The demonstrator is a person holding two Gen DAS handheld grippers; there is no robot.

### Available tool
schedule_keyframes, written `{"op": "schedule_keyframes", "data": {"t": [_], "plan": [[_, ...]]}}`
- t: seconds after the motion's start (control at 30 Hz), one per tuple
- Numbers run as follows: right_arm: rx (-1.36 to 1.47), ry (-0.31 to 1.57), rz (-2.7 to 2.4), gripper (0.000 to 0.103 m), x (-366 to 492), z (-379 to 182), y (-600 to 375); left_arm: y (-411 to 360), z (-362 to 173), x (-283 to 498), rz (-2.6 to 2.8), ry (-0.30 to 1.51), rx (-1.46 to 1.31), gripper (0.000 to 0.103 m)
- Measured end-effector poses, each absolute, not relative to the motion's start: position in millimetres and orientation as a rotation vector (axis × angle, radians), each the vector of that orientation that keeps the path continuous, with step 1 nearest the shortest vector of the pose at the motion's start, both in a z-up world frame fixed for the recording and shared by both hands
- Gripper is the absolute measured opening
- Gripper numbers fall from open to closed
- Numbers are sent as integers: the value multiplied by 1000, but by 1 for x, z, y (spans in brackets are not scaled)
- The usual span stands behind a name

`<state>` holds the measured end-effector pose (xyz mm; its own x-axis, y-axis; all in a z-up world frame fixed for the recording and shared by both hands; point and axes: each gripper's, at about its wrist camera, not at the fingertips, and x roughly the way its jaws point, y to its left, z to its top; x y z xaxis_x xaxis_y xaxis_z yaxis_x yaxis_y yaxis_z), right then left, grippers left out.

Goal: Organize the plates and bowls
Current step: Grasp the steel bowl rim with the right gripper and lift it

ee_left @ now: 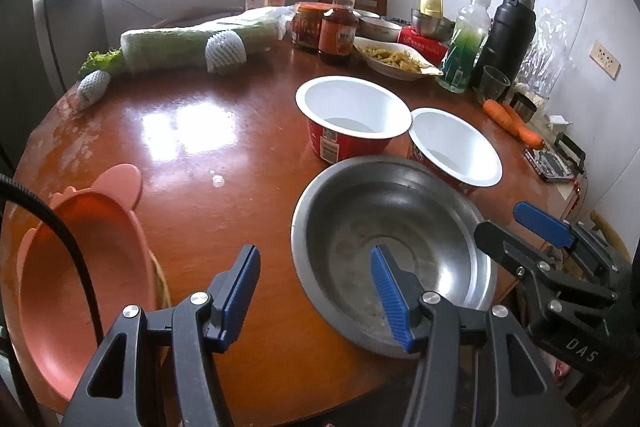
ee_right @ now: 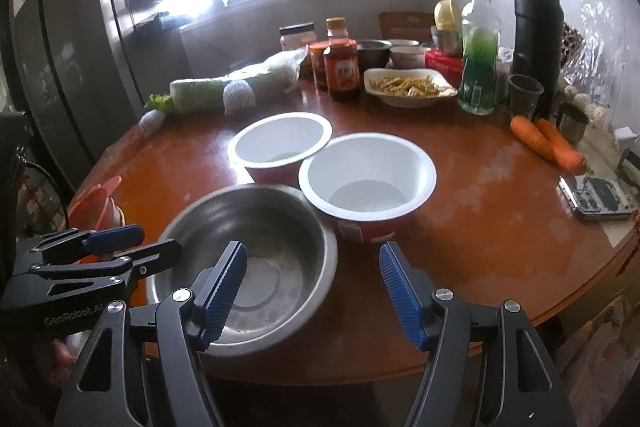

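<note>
A steel bowl (ee_left: 400, 227) (ee_right: 280, 227) sits at the near edge of the round brown table (ee_left: 200, 147). My left gripper (ee_left: 316, 291) is open and straddles the bowl's left rim, one pad over the inside, without pressing on it. My right gripper (ee_right: 314, 287) is open across the bowl's right rim in the same way. Each gripper shows in the other's view: the right gripper (ee_left: 516, 227) and the left gripper (ee_right: 140, 243). Two red paper bowls (ee_left: 352, 111) (ee_left: 456, 147), white inside, stand just behind the steel bowl. A pink plate (ee_left: 80, 267) (ee_right: 100, 203) lies at the left edge.
Along the back stand a wrapped cabbage (ee_left: 180, 47), sauce bottles (ee_left: 338, 31), a dish of food (ee_left: 392, 61), a green bottle (ee_left: 464, 51) and a black flask (ee_left: 504, 35). Carrots (ee_right: 548, 143) and a small scale (ee_right: 600, 199) lie at the right.
</note>
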<state>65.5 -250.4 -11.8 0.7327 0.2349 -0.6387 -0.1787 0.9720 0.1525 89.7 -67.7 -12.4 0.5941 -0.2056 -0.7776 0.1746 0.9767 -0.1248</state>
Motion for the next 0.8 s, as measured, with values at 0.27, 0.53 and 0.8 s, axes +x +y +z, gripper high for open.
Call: {"op": "schedule_keyframes", "data": {"t": [0.27, 0.53, 0.8], "plan": [[85, 752, 229, 71, 78, -27, -250, -76, -21, 99, -217, 921, -24, 57], [88, 764, 241, 56, 83, -37, -252, -86, -28, 105, -205, 929, 15, 57], [84, 769, 266, 40, 85, -42, -248, -92, -36, 107, -209, 940, 24, 52]]}}
